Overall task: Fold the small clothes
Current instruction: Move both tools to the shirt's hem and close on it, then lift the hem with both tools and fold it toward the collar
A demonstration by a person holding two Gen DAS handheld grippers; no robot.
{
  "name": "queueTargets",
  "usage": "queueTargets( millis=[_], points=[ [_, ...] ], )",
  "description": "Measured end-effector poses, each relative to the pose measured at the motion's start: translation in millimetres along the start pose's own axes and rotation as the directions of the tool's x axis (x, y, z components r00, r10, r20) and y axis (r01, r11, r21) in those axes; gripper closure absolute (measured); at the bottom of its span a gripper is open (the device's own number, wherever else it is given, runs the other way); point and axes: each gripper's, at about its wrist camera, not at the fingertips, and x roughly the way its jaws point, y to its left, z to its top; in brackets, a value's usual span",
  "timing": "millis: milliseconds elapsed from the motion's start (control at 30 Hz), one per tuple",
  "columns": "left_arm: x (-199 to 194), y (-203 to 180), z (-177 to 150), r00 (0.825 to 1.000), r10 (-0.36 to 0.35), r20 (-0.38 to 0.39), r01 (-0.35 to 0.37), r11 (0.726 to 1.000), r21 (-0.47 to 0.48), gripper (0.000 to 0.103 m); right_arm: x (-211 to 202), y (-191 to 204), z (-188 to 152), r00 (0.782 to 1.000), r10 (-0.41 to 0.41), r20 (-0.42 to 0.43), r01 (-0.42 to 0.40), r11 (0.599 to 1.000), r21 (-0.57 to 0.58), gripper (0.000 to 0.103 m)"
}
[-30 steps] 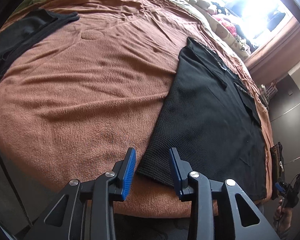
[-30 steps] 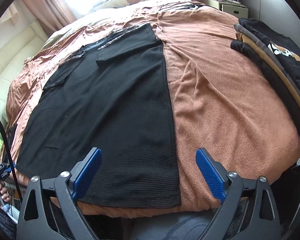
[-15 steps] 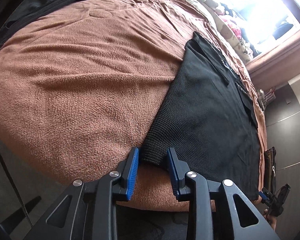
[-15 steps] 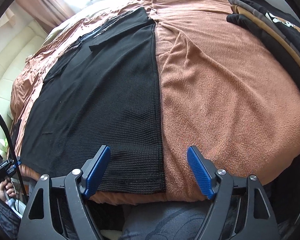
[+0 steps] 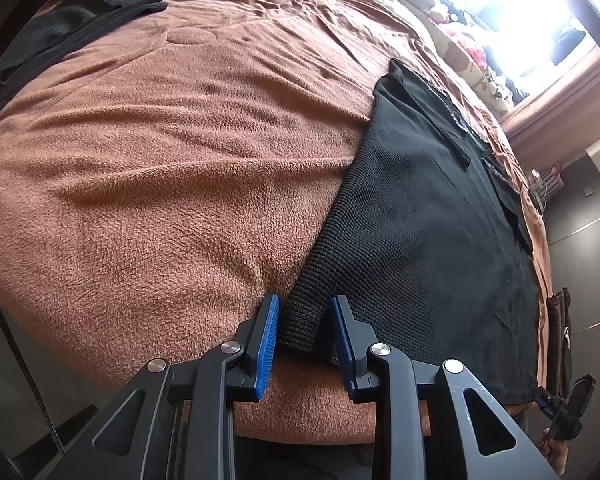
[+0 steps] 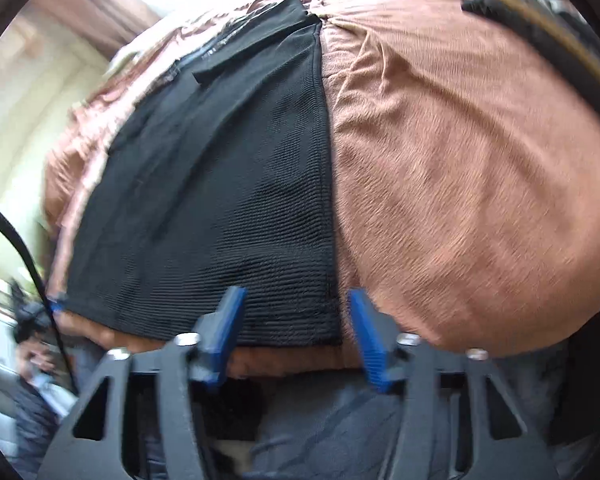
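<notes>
While closing, both grippers [image 5: 305, 322] [image 6: 294, 320] downward-tilted.

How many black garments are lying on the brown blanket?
2 that I can make out: a black knit top spread flat beside the window side, and dark folded clothing at the blanket's far edge; that pile may hold several pieces.

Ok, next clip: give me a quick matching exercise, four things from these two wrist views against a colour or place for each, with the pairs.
Things:
1. black garment
2. blanket
3. left gripper pads
4. stack of clothes

Descriptions:
A. blue, either side of the garment's near corner
B. brown, covering the bed
C. spread flat, near hem at the bed's edge
D. far right on the bed, right wrist view

Pairs: 1-C, 2-B, 3-A, 4-D
</notes>
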Motion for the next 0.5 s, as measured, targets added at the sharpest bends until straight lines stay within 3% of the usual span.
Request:
queueTargets(
  millis=[367, 433, 467, 500],
  points=[
    [3, -6, 1, 0.999, 0.045, 0.013, -0.045, 0.999, 0.017, 0.083, 10, -4, 3, 0.999, -0.046, 0.003, 0.046, 0.999, 0.001, 0.063],
    [3, -7, 0, 0.999, 0.046, 0.019, -0.046, 0.999, 0.017, 0.090, 11, 3, 0, 0.996, -0.091, -0.009, 0.090, 0.995, -0.043, 0.076],
    [2, -7, 0, 0.999, 0.045, 0.023, -0.045, 0.999, 0.017, 0.091, 10, 5, -2, 0.994, -0.104, -0.017, 0.103, 0.993, -0.056, 0.089],
    [1, -8, -1, 0.998, 0.049, 0.028, -0.049, 0.999, 0.018, 0.092, 7, 6, -3, 0.996, -0.088, -0.023, 0.087, 0.995, -0.057, 0.095]
  ],
)
